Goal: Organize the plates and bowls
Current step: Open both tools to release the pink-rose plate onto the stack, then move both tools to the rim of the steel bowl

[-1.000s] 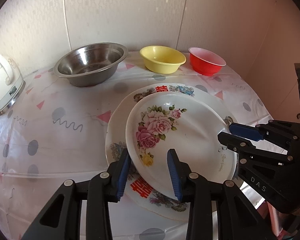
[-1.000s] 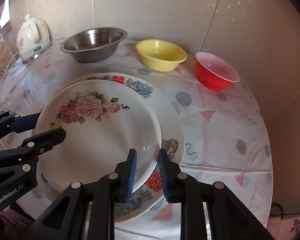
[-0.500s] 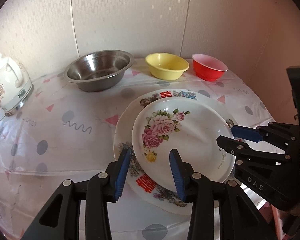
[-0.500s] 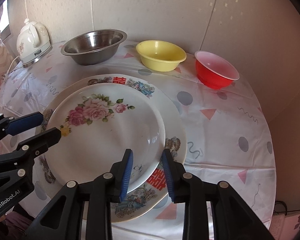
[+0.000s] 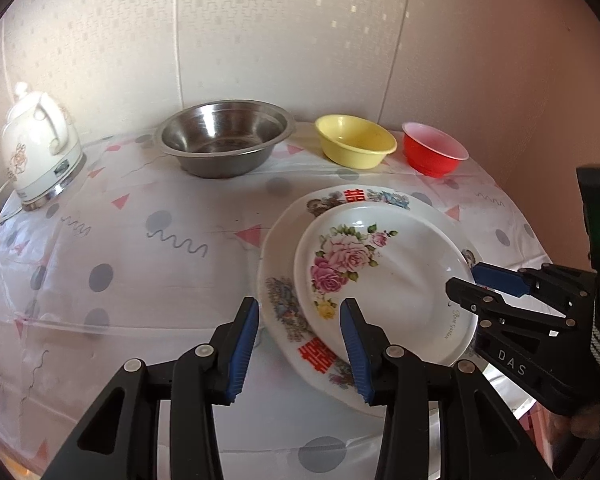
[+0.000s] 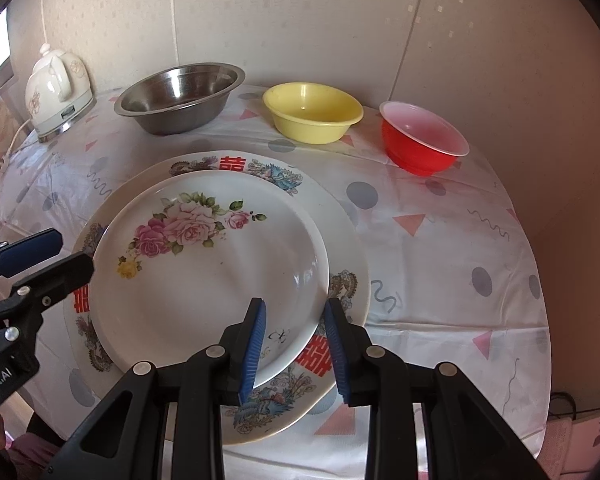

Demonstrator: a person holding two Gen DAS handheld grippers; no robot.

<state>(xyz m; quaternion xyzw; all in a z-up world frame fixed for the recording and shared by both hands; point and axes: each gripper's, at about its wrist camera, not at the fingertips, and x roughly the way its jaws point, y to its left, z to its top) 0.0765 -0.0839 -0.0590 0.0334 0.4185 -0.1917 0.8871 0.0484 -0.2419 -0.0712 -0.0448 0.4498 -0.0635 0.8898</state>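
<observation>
A white rose-patterned plate (image 5: pixel 388 288) (image 6: pixel 204 280) lies flat on a larger plate (image 5: pixel 280 292) (image 6: pixel 348 280) with red characters on its rim. My left gripper (image 5: pixel 298 340) is open at the stack's left edge; its blue pads stand clear of both plates. My right gripper (image 6: pixel 294 344) is open too, its pads straddling the rose plate's near rim without pressing on it. Each gripper shows in the other's view: the right gripper (image 5: pixel 472 284) and the left gripper (image 6: pixel 56 252).
Along the wall stand a steel bowl (image 5: pixel 224 140) (image 6: pixel 180 96), a yellow bowl (image 5: pixel 356 146) (image 6: pixel 312 116) and a red bowl (image 5: pixel 434 154) (image 6: pixel 420 140). A white kettle (image 5: pixel 40 156) (image 6: pixel 58 88) is at the far left. The round table (image 5: pixel 140 260) wears a patterned cloth.
The rose plate, held tilted by both grippers, has settled flat onto the larger plate. Both pairs of jaws widened and let go of it. The left gripper drew back a little.
</observation>
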